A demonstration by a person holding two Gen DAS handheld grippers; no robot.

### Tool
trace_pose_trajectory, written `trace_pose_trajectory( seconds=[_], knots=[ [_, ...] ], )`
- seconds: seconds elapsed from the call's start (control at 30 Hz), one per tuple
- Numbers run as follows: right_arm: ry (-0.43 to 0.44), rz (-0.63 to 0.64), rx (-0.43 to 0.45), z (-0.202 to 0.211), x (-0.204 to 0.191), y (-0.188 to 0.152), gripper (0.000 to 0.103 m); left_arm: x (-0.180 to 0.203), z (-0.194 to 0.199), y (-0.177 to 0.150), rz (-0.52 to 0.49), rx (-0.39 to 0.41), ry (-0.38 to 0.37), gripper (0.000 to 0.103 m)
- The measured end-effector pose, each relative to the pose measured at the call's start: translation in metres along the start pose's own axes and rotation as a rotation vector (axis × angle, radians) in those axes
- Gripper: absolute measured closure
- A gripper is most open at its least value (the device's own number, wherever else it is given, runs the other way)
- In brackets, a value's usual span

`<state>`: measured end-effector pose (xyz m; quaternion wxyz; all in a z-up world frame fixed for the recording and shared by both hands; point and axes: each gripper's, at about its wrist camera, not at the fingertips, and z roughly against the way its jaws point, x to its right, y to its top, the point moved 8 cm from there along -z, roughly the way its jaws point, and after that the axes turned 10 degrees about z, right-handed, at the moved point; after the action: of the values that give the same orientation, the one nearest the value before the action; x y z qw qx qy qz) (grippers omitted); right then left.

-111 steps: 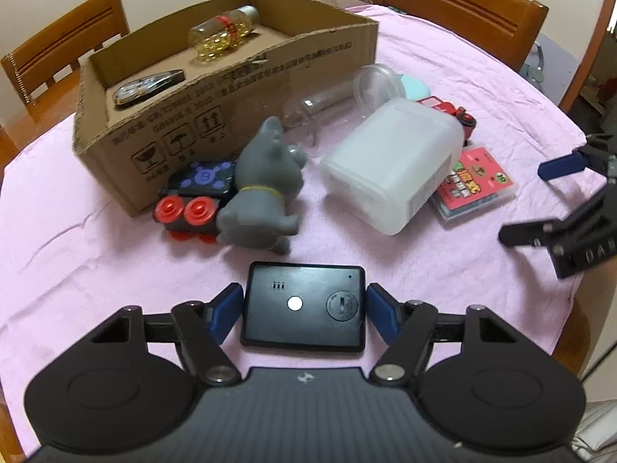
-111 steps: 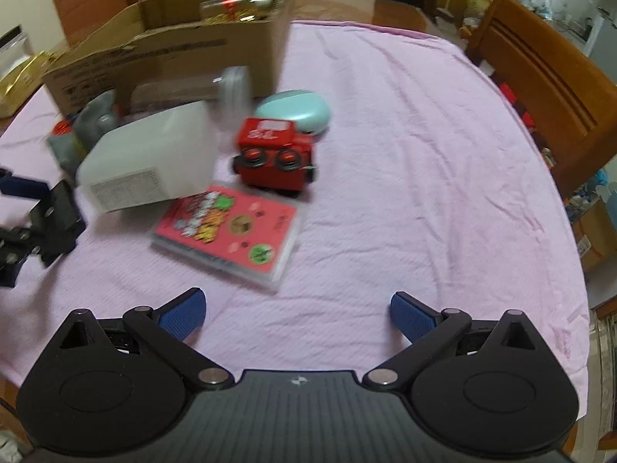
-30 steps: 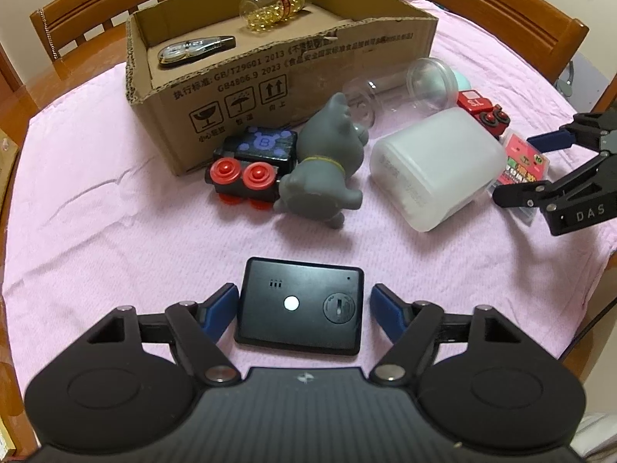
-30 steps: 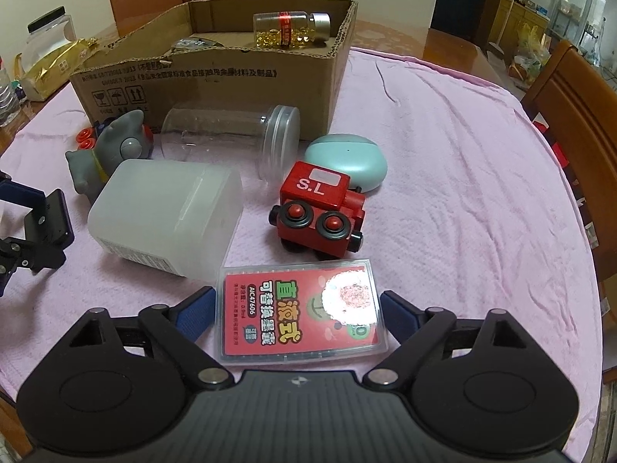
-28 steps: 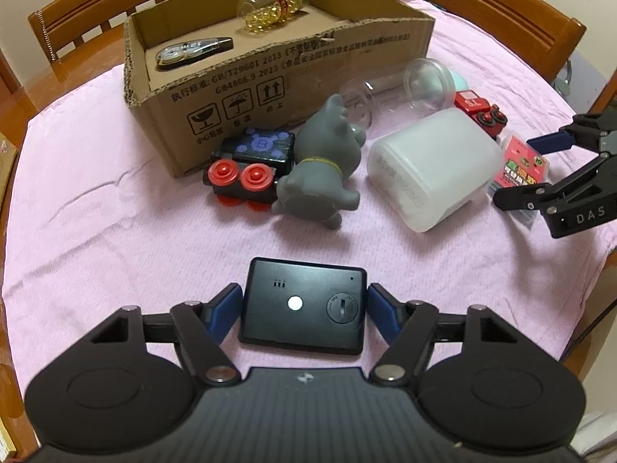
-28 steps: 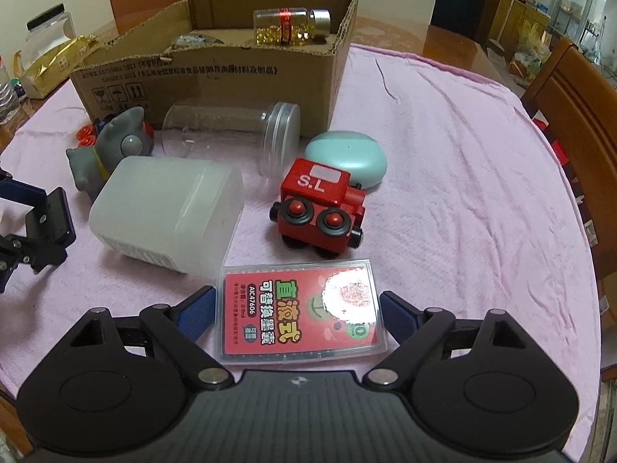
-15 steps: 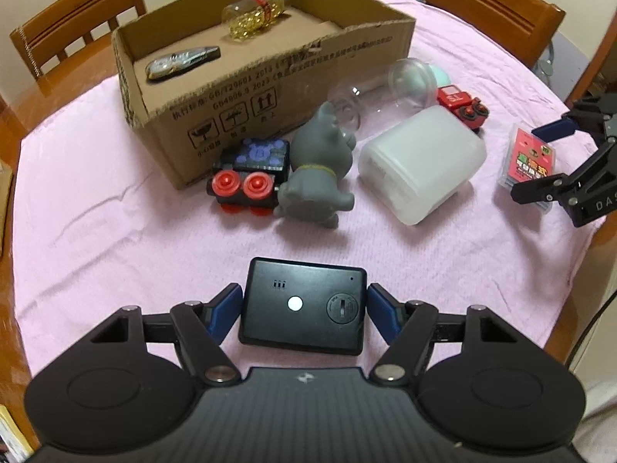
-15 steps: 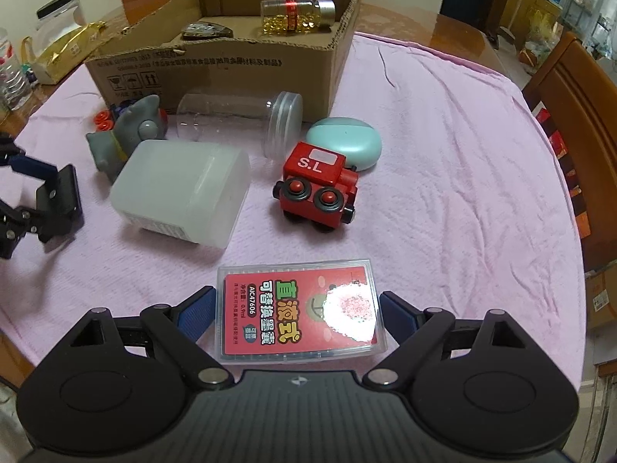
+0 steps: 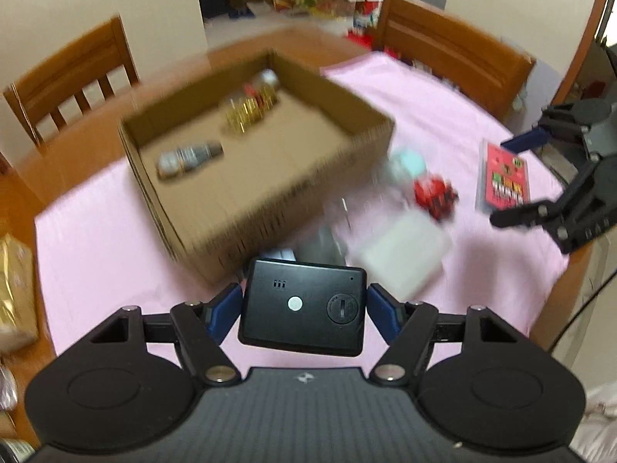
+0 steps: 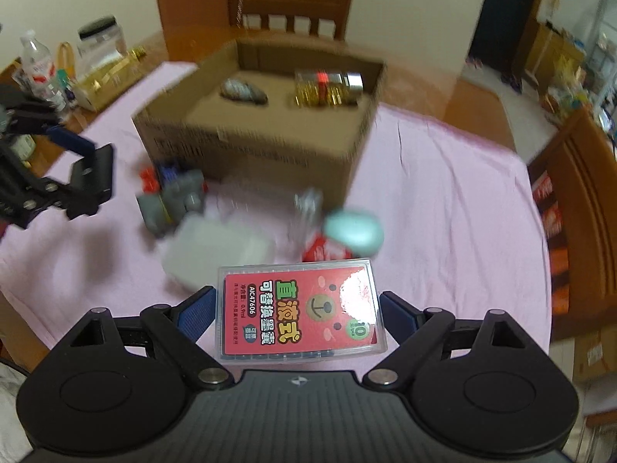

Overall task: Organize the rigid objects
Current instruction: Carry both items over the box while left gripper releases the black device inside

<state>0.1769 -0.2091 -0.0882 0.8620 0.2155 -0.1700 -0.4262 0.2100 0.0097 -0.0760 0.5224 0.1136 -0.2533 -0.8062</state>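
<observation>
Both grippers now ride high above the table with their loads, where a moment ago they sat low over the pink cloth; the views are smeared with motion, and the cardboard box (image 9: 246,162) shows its open floor from above instead of its printed side.

Left gripper (image 9: 302,310) is clamped on the black device (image 9: 302,306); its blue pads press the two short ends, so the long axis runs left to right across the fingers; the case is matte, hard plastic, a rounded rectangle with a white dot and a round coin-slot cover. Right gripper (image 10: 297,314) is closed on the red refill case (image 10: 299,314) in the same fashion; clear glossy plastic over a red printed card, flat and rectangular, glare on its face.

What the coming move appears to turn on: the box lies straight ahead and below both loads, its near wall just beyond the black device in the left view and farther off in the right view; so the left hand seems the nearer, and likely to drop first. Inside the box lie a pill bottle (image 9: 250,106) towards the far side, cylindrical and yellow-filled, and a small silvery object (image 9: 189,158) towards the left, too blurred to name; bare corrugated floor is open on the near right.

On the cloth near the box sit a grey toy (image 10: 171,200), a frosted white container (image 10: 216,250), a mint oval case (image 10: 353,231) and a red toy car (image 9: 435,195); all blurred.
</observation>
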Motion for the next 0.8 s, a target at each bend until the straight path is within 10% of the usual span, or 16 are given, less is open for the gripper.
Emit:
trace_pose_trajectory(
  seconds=[0.43,0.8],
  knots=[
    [-0.011,0.115,0.163,0.01,0.017,0.101,0.01,-0.046,-0.044,0.089,0.029,0.115,0.117,0.033],
    [0.0,0.155,0.18,-0.018,0.025,0.141,0.01,-0.08,-0.057,0.087,0.175,0.155,0.184,0.009]
  ],
)
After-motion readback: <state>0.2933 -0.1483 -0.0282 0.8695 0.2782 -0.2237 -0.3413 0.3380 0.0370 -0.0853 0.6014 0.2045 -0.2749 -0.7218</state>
